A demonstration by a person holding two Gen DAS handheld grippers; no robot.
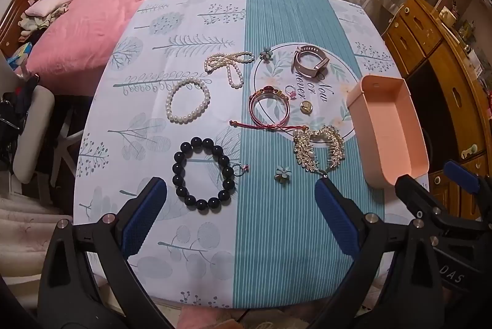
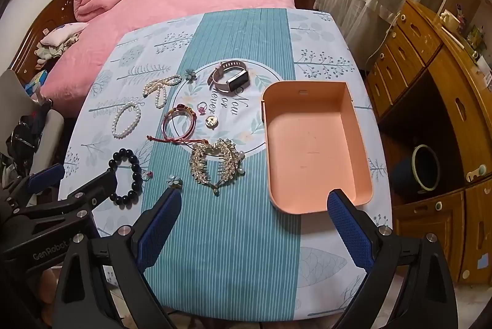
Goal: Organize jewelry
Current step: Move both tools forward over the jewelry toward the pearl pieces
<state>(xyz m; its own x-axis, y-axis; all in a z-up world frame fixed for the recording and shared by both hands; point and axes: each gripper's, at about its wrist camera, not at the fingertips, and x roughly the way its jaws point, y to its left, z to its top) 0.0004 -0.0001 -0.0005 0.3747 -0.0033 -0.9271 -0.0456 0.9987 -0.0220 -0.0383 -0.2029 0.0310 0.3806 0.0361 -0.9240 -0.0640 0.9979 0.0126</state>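
Bedroom setting: a pink bed behind a small table (image 1: pixel 215 236) with a teal and leaf-print cloth. Jewelry lies scattered across it, and an empty peach tray (image 2: pixel 316 144) sits on the right. Both tongs hang spread wide, holding nothing: the left gripper (image 1: pixel 241 196) above a dark bead bracelet (image 1: pixel 204 172), the right gripper (image 2: pixel 253 206) near the tray's open front. A sensible start would be the bracelet, pinching one side of the loop squarely so the beads don't roll away.

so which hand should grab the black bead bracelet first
Left, probably. The open left gripper hangs right above the black bead bracelet; the right gripper sits nearer the empty pink tray.
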